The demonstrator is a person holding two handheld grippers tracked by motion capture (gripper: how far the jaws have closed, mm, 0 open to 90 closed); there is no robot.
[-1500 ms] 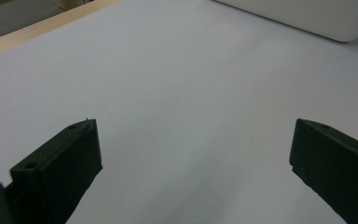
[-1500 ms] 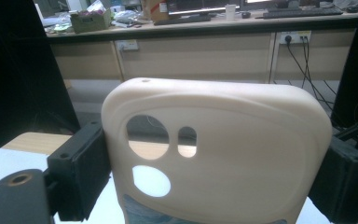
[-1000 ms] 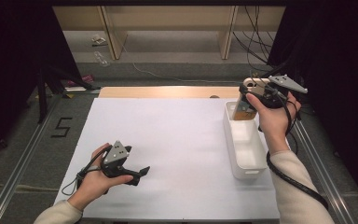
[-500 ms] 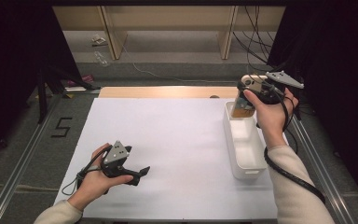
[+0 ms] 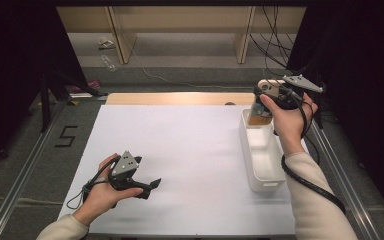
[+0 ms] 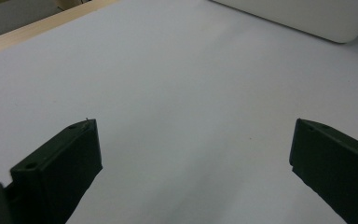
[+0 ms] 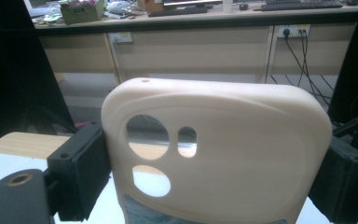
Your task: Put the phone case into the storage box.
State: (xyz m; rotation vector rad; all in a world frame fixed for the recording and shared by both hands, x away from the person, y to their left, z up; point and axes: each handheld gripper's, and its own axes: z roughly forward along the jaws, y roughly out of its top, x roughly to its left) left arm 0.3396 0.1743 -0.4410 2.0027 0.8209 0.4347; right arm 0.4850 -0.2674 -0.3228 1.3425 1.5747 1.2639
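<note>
Two grippers are in play. Nearest, the left gripper rests on the white tabletop, jaws spread wide with nothing between them. Farther off, the right gripper has its jaws clamped across the sides of a cream phone case, raised above the far end of the white bin. The soft case could likely flex and squirt free, or catch the bin's rim and drop outside.
</note>
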